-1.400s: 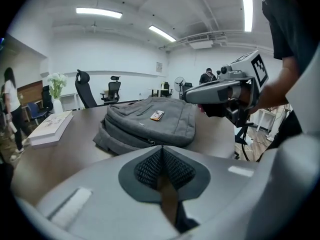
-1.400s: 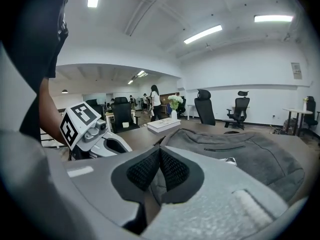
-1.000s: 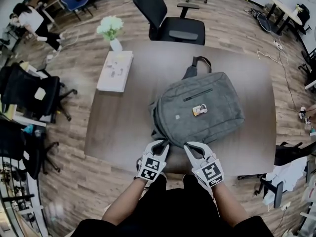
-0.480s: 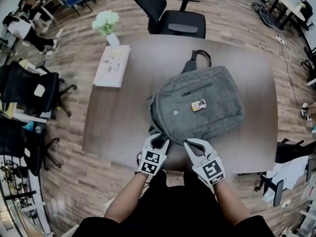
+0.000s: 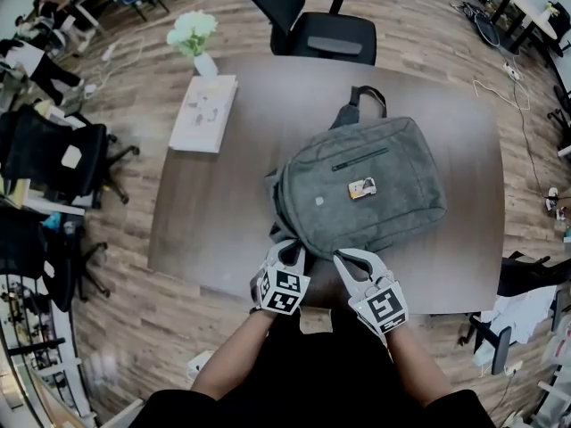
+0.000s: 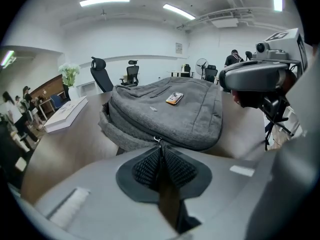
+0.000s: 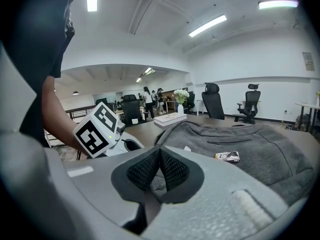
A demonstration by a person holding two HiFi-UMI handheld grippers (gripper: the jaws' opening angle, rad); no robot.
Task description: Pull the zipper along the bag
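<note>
A grey backpack (image 5: 366,194) lies flat on the brown table (image 5: 214,221), its handle pointing away from me. My left gripper (image 5: 290,250) is at the bag's near left corner. In the left gripper view its jaws are closing, and its pads (image 6: 172,166) pinch the small metal zipper pull (image 6: 158,140) at the tips of the left gripper (image 6: 159,146), where the backpack (image 6: 170,111) has its zip seam. My right gripper (image 5: 341,259) sits just to the right on the near edge. Seen up close, the right gripper (image 7: 160,151) is shut with grey fabric of the backpack (image 7: 250,154) caught between its pads.
A small printed packet (image 5: 361,187) rests on the bag's top. A white box (image 5: 203,112) and a vase of white flowers (image 5: 194,38) stand at the table's far left. A black office chair (image 5: 308,25) is behind the table. More chairs and people are at the left.
The left gripper's jaws stood apart around the bag's near corner half a second ago and have now come together there. The right gripper has stayed in place.
</note>
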